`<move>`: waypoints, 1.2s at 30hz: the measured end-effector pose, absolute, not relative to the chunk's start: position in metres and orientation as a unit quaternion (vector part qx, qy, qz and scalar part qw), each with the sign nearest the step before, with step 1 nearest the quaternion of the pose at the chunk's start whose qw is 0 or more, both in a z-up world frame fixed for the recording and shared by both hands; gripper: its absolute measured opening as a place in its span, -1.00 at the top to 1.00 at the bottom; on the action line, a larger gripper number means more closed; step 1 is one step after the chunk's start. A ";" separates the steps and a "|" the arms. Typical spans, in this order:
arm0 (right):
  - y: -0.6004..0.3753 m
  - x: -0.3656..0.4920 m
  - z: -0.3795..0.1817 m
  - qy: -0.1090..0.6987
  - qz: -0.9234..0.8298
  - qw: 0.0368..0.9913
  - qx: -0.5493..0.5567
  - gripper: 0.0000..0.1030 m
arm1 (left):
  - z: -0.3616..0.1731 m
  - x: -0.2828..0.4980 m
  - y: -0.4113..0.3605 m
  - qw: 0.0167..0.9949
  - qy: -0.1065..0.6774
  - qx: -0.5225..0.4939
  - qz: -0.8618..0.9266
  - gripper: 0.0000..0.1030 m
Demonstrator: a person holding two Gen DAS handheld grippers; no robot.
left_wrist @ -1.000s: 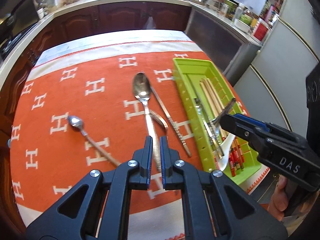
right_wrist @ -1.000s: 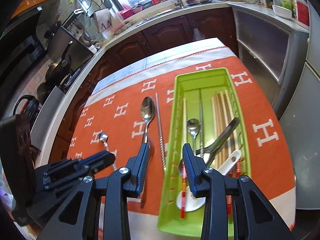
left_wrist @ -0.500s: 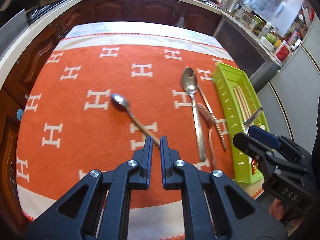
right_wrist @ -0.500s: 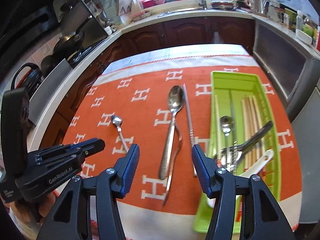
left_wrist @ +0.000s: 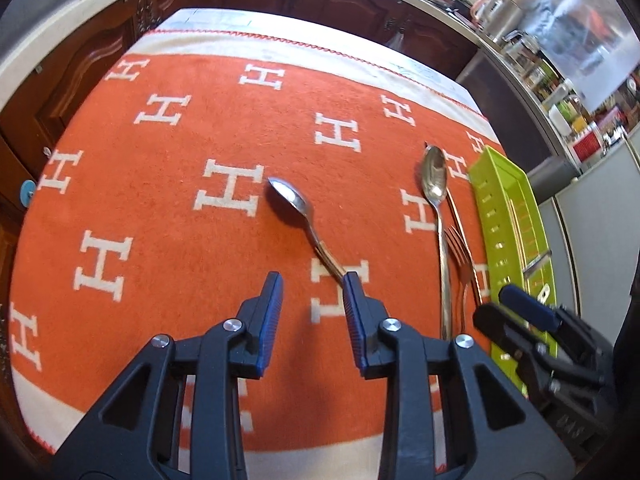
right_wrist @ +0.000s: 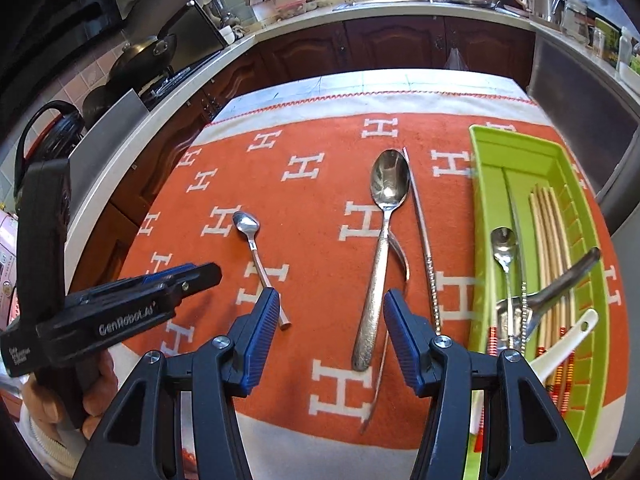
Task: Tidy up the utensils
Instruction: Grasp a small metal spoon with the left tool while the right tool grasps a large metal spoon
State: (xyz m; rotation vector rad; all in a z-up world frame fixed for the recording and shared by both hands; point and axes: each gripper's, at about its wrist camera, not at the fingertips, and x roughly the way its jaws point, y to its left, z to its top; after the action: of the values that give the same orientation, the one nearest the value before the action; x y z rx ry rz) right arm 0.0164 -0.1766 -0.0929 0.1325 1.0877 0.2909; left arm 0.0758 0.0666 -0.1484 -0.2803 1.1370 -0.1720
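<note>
Left hand-held gripper (left_wrist: pixel 312 286) jaws opening, nothing between; centre them over teaspoon (left_wrist: pixel 306 220) handle, your right hand-held gripper (right_wrist: pixel 330 304) apart, empty, above large spoon (right_wrist: pixel 380 248).

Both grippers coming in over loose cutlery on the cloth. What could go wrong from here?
1. The left gripper is opening with the small spoon's handle beside its right finger, not between the jaws; closing here may miss or flick it.
2. The big spoon lies over a fork, so the open right gripper may drag both.
3. The green tray is already crowded, with a dark-handled tool lying crosswise; new pieces may not settle flat.
</note>
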 end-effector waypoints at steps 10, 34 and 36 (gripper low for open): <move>-0.167 0.042 -0.114 0.527 0.151 0.834 0.063 -0.06 | -0.180 0.121 0.062 0.810 0.549 -0.190 -0.082 0.47; -0.185 0.107 -0.133 0.542 0.111 0.826 0.108 0.16 | -0.193 0.143 0.049 0.835 0.505 -0.189 -0.112 0.99; -0.190 0.118 -0.137 0.550 0.103 0.820 0.120 0.33 | -0.190 0.141 0.051 0.834 0.504 -0.189 -0.121 0.99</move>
State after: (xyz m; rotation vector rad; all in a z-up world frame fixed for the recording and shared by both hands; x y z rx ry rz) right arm 0.1182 -0.1902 -0.1374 0.2550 1.1705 0.2202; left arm 0.1410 0.0510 -0.1897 -0.4005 1.0672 -0.2569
